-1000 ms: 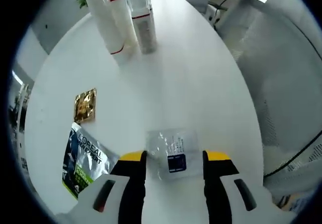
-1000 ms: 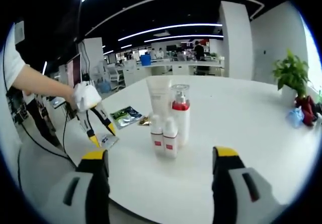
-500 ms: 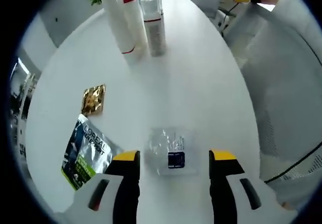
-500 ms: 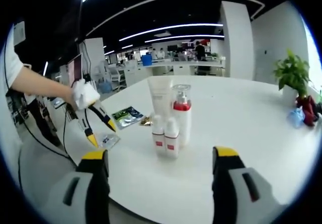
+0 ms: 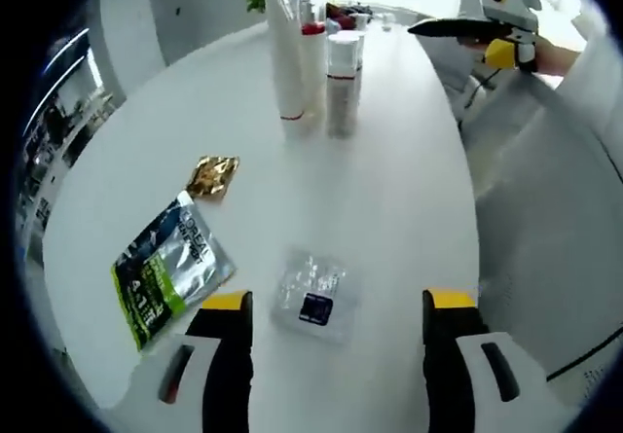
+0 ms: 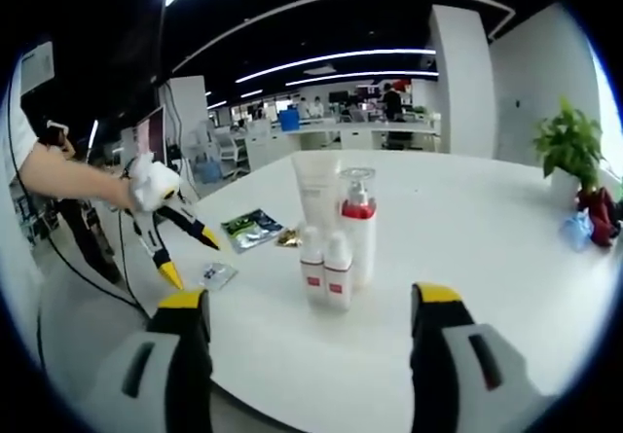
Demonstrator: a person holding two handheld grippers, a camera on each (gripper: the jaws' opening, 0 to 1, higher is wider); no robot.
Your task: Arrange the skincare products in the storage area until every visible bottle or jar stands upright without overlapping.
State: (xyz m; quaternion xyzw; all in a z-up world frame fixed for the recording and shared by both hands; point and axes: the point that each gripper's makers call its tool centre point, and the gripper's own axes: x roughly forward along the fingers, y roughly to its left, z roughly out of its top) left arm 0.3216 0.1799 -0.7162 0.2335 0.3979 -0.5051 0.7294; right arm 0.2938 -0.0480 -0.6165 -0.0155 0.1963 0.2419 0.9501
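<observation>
In the left gripper view the left gripper [image 5: 334,316] hangs with jaws apart and empty, the clear sachet [image 5: 311,295] lying flat between its tips at lower centre. The 4 upright bottles [image 5: 313,58] cluster at upper centre. The right gripper [image 6: 304,316], also spread and empty, faces them and looks the nearer.

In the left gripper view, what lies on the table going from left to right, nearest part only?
Green sachet → gold sachet → clear sachet.
</observation>
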